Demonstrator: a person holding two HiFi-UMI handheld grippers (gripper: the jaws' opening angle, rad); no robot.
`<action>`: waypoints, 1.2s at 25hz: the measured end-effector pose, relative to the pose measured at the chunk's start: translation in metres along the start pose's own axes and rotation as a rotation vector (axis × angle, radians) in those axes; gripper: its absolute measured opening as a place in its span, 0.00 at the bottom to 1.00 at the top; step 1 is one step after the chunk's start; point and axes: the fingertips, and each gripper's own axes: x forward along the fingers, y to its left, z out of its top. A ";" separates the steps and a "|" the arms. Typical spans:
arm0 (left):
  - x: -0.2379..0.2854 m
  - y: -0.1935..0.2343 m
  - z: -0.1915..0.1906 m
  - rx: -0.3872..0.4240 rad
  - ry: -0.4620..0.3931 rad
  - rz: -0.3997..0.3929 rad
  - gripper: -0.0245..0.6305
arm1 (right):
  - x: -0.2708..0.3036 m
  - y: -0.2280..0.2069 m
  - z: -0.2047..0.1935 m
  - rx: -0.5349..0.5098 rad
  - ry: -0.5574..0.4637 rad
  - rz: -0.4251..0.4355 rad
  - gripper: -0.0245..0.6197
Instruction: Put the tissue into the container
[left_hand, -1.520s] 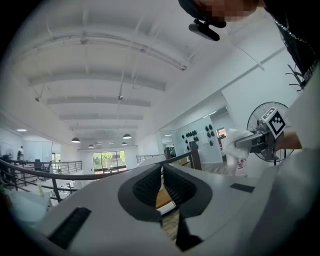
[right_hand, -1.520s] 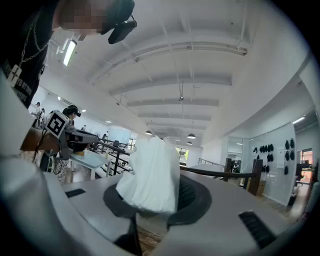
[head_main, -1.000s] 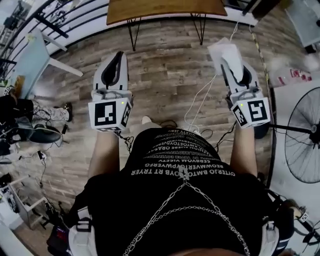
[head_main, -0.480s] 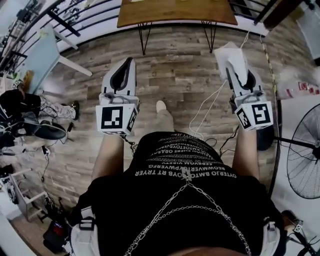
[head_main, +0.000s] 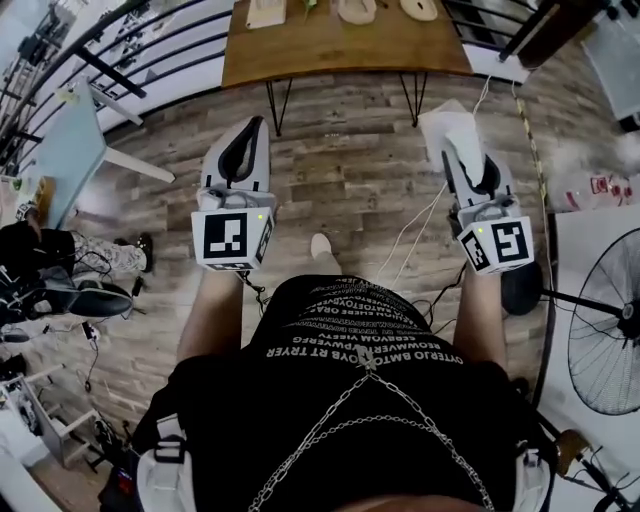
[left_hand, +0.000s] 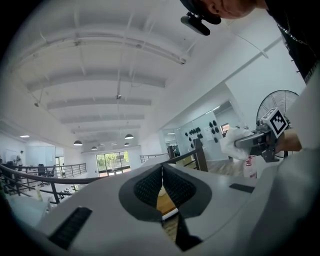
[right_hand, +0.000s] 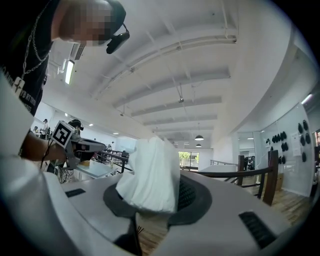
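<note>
Head view: left gripper has a white plastic shell and black ribbed pads. Its jaws are pressed together with nothing in them. Its marker cube is black-and-white, square-patterned, and sits near the person's forearm. Right gripper is clamped on the tissue, a soft white crumpled sheet sticking out past the jaw tips. Both grippers are held over a grey-brown wood plank floor, well apart from each other. A brown wooden table with thin black hairpin legs stands beyond them. It carries pale flat shapes at its far edge, too small to tell what. A thin white cable runs across the floor. A round wire-cage fan is at right. The person wears a black shirt with a metal chain.

Left gripper view: left gripper pads are dotted rubber and meet along a line. It is empty. The right gripper shows far right with the tissue bunched at its tips. White beamed ceiling above.

Right gripper view: right gripper jaws are pinched on the tissue, which is folded and pleated, standing up between the pads and draping over one side. The left gripper is at left, closed. Dark railing at right.
</note>
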 end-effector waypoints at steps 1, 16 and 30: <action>0.009 0.006 -0.001 0.002 0.002 -0.006 0.08 | 0.011 -0.003 0.000 0.001 0.003 -0.005 0.23; 0.089 0.109 -0.052 -0.008 0.062 -0.026 0.08 | 0.124 -0.018 0.000 -0.026 0.040 -0.057 0.23; 0.133 0.100 -0.064 -0.031 0.072 -0.084 0.08 | 0.130 -0.041 0.001 -0.050 0.074 -0.129 0.23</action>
